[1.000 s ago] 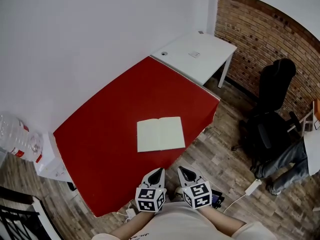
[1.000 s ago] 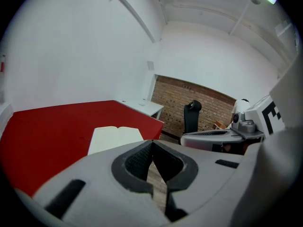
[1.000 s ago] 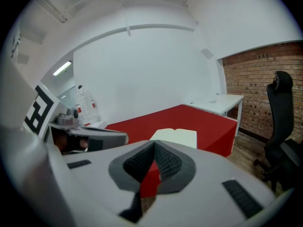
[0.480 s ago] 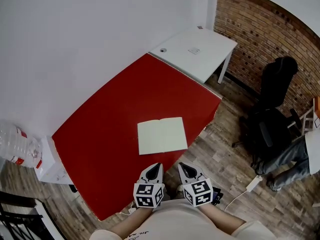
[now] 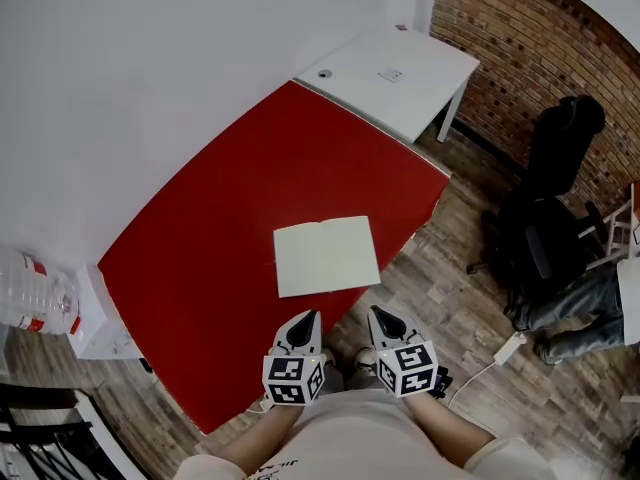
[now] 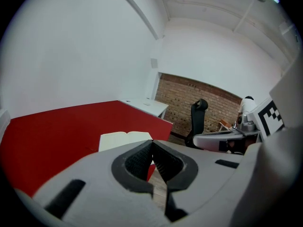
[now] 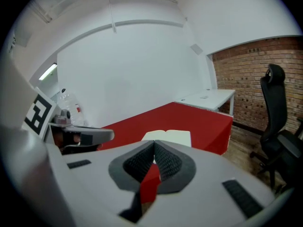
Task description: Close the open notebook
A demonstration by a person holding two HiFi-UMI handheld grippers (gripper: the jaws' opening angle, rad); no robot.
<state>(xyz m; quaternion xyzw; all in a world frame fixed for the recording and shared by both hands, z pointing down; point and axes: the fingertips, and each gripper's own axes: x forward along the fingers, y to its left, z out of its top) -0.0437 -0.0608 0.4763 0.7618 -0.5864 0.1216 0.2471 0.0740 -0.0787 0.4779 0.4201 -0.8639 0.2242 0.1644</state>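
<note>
- The open notebook (image 5: 326,256) is lying flat, pages up, near the lower-right edge of the red table (image 5: 200,238), at the centre of the head view.
- The left gripper (image 5: 306,321) and the right gripper (image 5: 381,318) are hovering side by side just below the notebook in the frame, off the table's edge, both pointing up toward it without touching it.
- Both grippers are showing their jaws pressed together with nothing between the pads.
- In each gripper view the notebook is sitting just beyond the closed tips.
- A large clear bottle (image 5: 30,293) is standing at the left edge; its contents cannot be made out.
- Compared with a second ago, both grippers are sitting closer to the notebook's near edge; the notebook itself is lying open as before.
</note>
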